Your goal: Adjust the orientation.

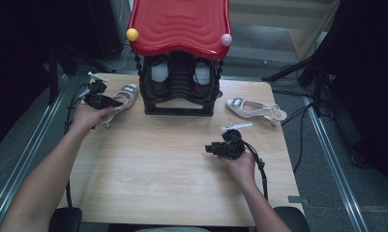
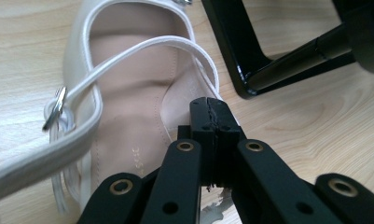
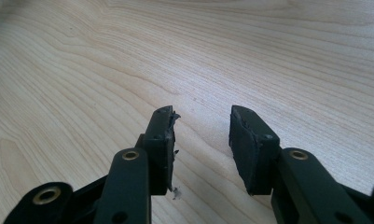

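One white shoe [image 2: 128, 107] seemingly pinched by left gripper [image 2: 211, 112].

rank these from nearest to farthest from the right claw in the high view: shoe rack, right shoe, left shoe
From the right claw, in the high view:
1. Right shoe, just beyond it, toward the table's right edge.
2. Shoe rack, at the middle of the far edge, under a red top.
3. Left shoe, across the table at the left claw.

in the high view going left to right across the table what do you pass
Left gripper → left shoe → rack → right gripper → right shoe.
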{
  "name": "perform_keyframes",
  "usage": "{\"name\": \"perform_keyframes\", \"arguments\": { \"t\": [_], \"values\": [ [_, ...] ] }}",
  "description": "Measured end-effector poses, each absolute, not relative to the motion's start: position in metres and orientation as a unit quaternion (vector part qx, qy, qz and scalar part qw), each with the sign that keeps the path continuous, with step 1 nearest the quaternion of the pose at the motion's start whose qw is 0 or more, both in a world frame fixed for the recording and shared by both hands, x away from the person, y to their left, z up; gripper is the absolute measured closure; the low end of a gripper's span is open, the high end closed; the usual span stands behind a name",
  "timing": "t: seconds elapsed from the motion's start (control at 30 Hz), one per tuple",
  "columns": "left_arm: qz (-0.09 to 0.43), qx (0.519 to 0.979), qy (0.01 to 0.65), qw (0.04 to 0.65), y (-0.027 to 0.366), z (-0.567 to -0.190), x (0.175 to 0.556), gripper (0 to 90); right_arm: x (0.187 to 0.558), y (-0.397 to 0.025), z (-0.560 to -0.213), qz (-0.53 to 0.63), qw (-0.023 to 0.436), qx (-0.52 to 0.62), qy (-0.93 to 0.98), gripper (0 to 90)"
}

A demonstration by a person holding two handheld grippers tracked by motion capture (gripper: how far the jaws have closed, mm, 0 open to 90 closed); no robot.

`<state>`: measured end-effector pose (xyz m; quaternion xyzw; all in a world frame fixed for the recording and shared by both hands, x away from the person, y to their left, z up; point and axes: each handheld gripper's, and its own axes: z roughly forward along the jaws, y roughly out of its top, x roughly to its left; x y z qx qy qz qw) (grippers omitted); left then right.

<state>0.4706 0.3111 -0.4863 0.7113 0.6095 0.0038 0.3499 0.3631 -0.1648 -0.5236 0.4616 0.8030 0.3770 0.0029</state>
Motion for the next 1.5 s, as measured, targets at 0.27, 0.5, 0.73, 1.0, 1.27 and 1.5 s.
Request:
{"name": "perform_keyframes", "arguments": {
  "t": [0.27, 0.5, 0.73, 1.0, 1.27, 1.5],
  "values": [
    [0.009, 0.709, 0.615, 0.344, 0.316, -0.481, 0.469, 88.7, 0.363, -0.166, -0.523, 0.376, 0.005, 0.462, 0.803, 61.5],
    [0.018, 0.727, 0.608, 0.320, 0.325, -0.464, 0.464, 78.4, 0.363, -0.166, -0.523, 0.376, 0.005, 0.461, 0.804, 61.5],
    [0.027, 0.728, 0.596, 0.339, 0.336, -0.438, 0.456, 74.2, 0.363, -0.166, -0.523, 0.376, 0.004, 0.462, 0.803, 61.5],
    [0.073, 0.718, 0.613, 0.322, 0.364, -0.443, 0.462, 89.6, 0.363, -0.166, -0.522, 0.375, 0.004, 0.460, 0.804, 61.7],
    [0.054, 0.714, 0.632, 0.298, 0.368, -0.478, 0.463, 89.8, 0.363, -0.166, -0.523, 0.375, 0.005, 0.462, 0.804, 61.7],
    [0.040, 0.707, 0.637, 0.306, 0.363, -0.478, 0.457, 89.5, 0.363, -0.165, -0.524, 0.375, 0.005, 0.458, 0.806, 61.7]
  ]
}}
